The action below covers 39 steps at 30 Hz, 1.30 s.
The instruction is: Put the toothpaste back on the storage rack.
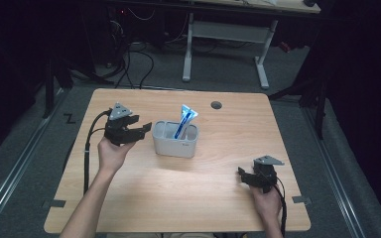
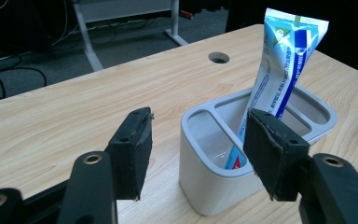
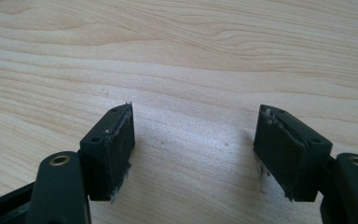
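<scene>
- I am looking down on a light wooden table [image 1: 178, 198] in a dark room, with my two forearms coming in from the bottom edge of the high view.
- A grey holder [image 1: 175, 139] with rounded corners stands upright near the middle of the table, a little toward the far side. In the left gripper view I can see dividers splitting it into compartments.
- A blue and white toothpaste tube [image 1: 184, 120] stands inside the holder, cap end down and its flat crimped end sticking up above the rim. In the left gripper view the tube [image 2: 284, 70] leans toward the far side, and a red patch shows near its bottom end.
- My left gripper [image 1: 140, 130] is held in my left hand [image 1: 110, 151] above the table, just to the left of the holder. Its jaws are spread wide apart with nothing between them. In its own view the nearest corner of the holder [image 2: 219, 186] sits in the gap between the pads; I cannot tell whether they touch it.
- My right gripper [image 1: 244, 176] is low over the near right part of the table, well apart from the holder, held in my right hand [image 1: 267, 201]. Its jaws are also spread wide and empty, with bare wood grain between them.
- A small round hole [image 1: 216, 105] sits in the tabletop beyond the holder, near the far edge.
</scene>
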### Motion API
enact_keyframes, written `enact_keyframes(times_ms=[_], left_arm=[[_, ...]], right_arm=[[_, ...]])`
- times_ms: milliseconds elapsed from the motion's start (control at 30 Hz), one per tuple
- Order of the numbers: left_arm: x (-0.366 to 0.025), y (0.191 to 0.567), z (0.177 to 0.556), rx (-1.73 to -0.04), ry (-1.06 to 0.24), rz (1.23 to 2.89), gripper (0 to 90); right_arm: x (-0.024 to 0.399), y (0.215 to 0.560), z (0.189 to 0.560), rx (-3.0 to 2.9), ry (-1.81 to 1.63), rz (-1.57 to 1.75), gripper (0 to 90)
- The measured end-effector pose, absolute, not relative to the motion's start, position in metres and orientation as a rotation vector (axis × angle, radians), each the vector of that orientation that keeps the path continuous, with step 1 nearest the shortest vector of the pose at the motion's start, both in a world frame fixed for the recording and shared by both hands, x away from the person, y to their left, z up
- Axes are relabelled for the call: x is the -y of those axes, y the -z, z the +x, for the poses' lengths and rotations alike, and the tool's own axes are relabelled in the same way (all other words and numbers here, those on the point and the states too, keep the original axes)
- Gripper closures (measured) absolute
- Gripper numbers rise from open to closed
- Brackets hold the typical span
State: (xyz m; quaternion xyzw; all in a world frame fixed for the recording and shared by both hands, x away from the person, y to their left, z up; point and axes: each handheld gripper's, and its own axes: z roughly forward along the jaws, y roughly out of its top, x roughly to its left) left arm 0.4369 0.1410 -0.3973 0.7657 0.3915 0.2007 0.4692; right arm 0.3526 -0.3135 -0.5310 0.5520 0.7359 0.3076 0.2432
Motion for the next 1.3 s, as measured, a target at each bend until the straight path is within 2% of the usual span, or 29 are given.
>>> enact_keyframes(times_ms=[1300], left_arm=[[-0.178, 0.402, 0.414, -1.018, -0.525, 1.816, 42.6]], right_arm=[[0.313, 0.531, 0.352, -2.01, -0.84, 1.51, 28.8]])
